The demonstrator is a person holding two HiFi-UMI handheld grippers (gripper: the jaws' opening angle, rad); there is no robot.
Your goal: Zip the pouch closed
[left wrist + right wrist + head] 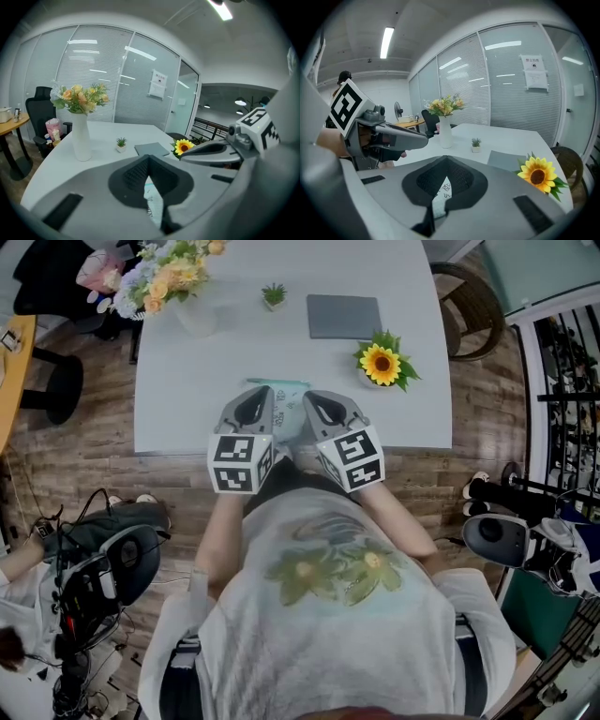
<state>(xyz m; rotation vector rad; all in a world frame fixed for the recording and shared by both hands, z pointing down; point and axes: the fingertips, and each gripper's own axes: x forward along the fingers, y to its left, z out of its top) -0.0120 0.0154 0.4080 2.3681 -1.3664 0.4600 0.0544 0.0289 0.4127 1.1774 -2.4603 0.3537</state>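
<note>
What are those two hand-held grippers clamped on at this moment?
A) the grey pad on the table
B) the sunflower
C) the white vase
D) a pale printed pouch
D: each gripper's own view shows the pale printed pouch pinched between closed jaws, in the left hand-held gripper and in the right hand-held gripper alike.

The white table (187,399) bears, beyond the left gripper (258,399), a flower vase (197,315) and a tiny plant (274,296). Beyond the right gripper (314,401) lie a grey pad (344,316) and a sunflower (381,364).
</note>
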